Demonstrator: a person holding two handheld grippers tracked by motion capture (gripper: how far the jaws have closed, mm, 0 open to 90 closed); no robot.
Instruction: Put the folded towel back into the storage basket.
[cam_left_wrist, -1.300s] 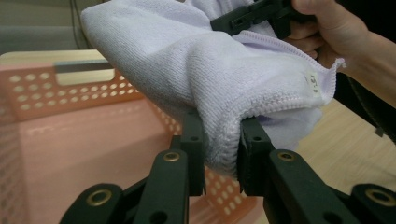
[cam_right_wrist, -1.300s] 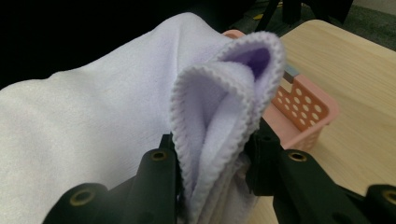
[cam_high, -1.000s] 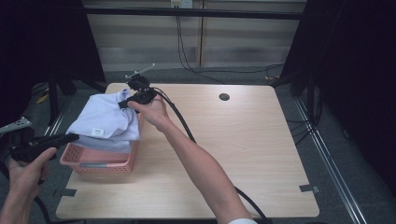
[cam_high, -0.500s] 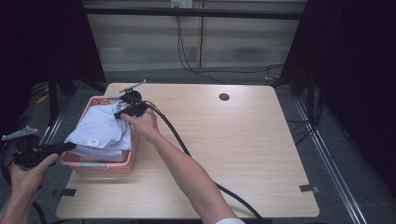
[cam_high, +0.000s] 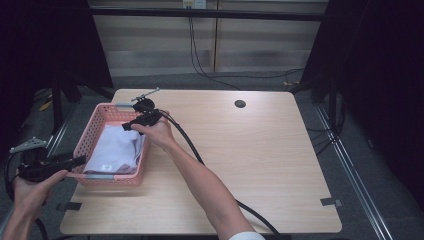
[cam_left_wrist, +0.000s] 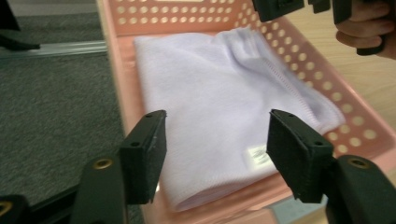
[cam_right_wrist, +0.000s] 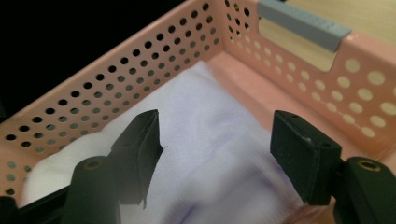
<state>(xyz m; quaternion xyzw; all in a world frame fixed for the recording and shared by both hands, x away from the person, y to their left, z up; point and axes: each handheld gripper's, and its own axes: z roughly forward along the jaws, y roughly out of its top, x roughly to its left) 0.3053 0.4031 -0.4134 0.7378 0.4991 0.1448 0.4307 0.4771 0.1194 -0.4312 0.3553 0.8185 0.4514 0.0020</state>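
Folded lavender cloth (cam_high: 117, 149) lying flat inside the pink perforated basket (cam_high: 98, 120) at the table's (cam_high: 260, 165) 9 o'clock edge. Right gripper (cam_high: 131, 126), jaws spread and empty, hovers over the basket's 1 o'clock corner, above the cloth (cam_right_wrist: 210, 140). Left gripper (cam_high: 75, 161), likewise released, points in from 8 o'clock, its jaws framing the cloth (cam_left_wrist: 215, 102) without touching it.

In the left gripper view the near edge of the folded cloth (cam_left_wrist: 219, 116) is partly hidden behind the jaws, its small label (cam_left_wrist: 258, 155) is too blurred to be read, and the pink basket (cam_left_wrist: 327, 86) is cut off by the frame.
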